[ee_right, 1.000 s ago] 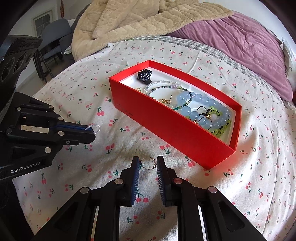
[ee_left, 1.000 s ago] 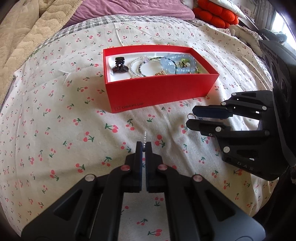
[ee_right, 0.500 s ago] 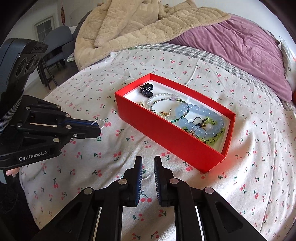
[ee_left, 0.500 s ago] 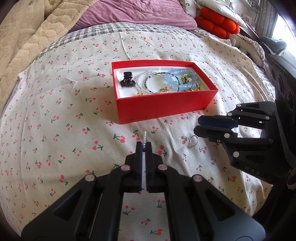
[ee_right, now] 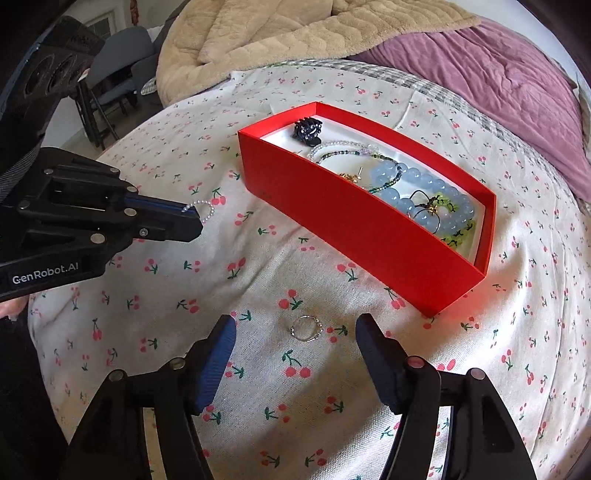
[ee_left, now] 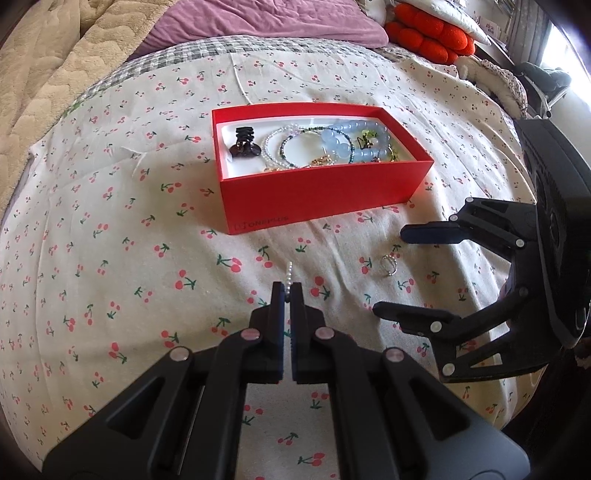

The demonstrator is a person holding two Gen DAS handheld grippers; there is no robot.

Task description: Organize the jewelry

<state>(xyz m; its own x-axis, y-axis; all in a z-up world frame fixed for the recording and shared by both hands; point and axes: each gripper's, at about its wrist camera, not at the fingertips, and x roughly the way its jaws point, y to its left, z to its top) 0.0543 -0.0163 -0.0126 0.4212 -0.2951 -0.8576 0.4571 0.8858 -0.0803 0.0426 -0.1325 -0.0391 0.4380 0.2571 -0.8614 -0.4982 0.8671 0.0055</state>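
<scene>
**Red carton, part-filled: two small pieces not yet boxed**

Red cardboard box (ee_left: 325, 192), lid off, white-lined, resting on the bed. Contents: dark claw hair clip (ee_left: 243, 146), clear and green seed-bead bracelets (ee_left: 291, 147), pale blue bead bracelet (ee_right: 424, 192), lime bead strand, small gold items.

Left gripper (ee_left: 287, 291): jaws clenched on a small pearl bead ring (ee_right: 201, 210), loop protruding past the tips, held above the sheet short of the box's near wall.

Right gripper (ee_right: 295, 332): jaws spread wide, grasping nothing, tips straddling a silver ring (ee_right: 306, 328) that lies flat on the sheet just beside the box's near corner.

Step in hand, by judgement: gathering the last loose pieces. Next move likely calls for the right jaws to drop to the fabric and close squarely on the thin ring, which may slip or snag cloth; the left needs only a short carry over the wall and a release.

Surface: cream cherry-print bedsheet (ee_left: 110, 221), soft and creased. Beyond: grey gingham band, mauve duvet (ee_right: 498, 81), beige fleece blanket (ee_right: 277, 33), orange-red cushion (ee_left: 428, 37). Grey chair at the room's edge, daylight from a window
</scene>
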